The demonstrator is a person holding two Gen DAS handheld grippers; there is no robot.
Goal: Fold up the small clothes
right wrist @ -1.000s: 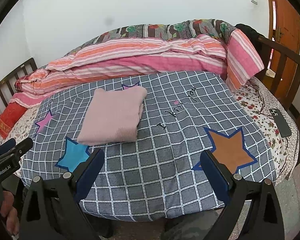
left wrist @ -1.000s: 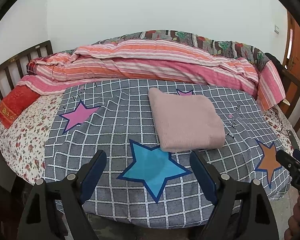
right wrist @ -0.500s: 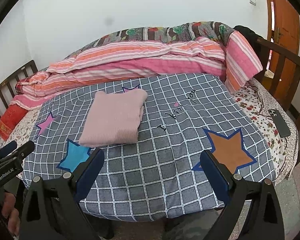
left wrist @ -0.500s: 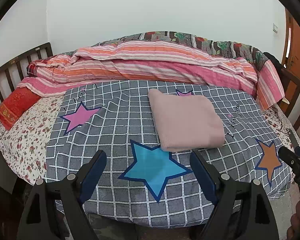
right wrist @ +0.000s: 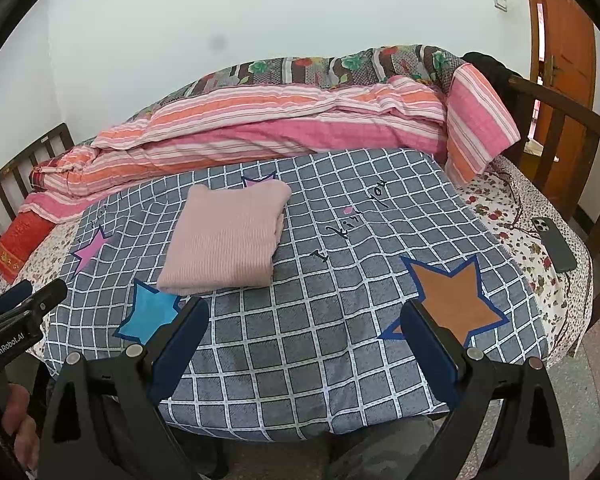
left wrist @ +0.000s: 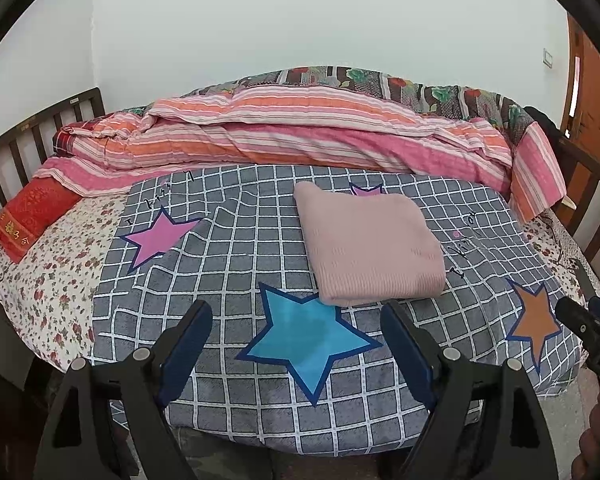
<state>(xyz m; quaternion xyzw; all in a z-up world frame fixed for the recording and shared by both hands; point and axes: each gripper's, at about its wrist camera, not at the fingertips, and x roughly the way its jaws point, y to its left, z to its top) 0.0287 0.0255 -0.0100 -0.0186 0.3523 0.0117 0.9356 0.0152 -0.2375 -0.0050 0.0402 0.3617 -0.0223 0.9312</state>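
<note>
A pink knitted garment (left wrist: pixel 370 244) (right wrist: pixel 228 236) lies folded into a neat rectangle on the grey checked blanket (left wrist: pixel 228 256) (right wrist: pixel 340 280) with coloured stars. My left gripper (left wrist: pixel 296 320) hovers open over the blue star, short of the garment's near edge, nothing between its fingers. My right gripper (right wrist: pixel 304 316) is open too, over bare blanket to the right of the garment, holding nothing. Each gripper shows at the edge of the other's view, with a hand on it.
A rolled pink and orange striped quilt (left wrist: pixel 300 136) lies along the far side of the bed. A red cushion (left wrist: pixel 28 216) sits at the left by the wooden rail. A dark phone (right wrist: pixel 554 244) rests on the floral sheet at right. An orange door (right wrist: pixel 560 40) stands behind.
Both views have shifted slightly lower on the bed. The garment has not moved and both grippers stay open.
</note>
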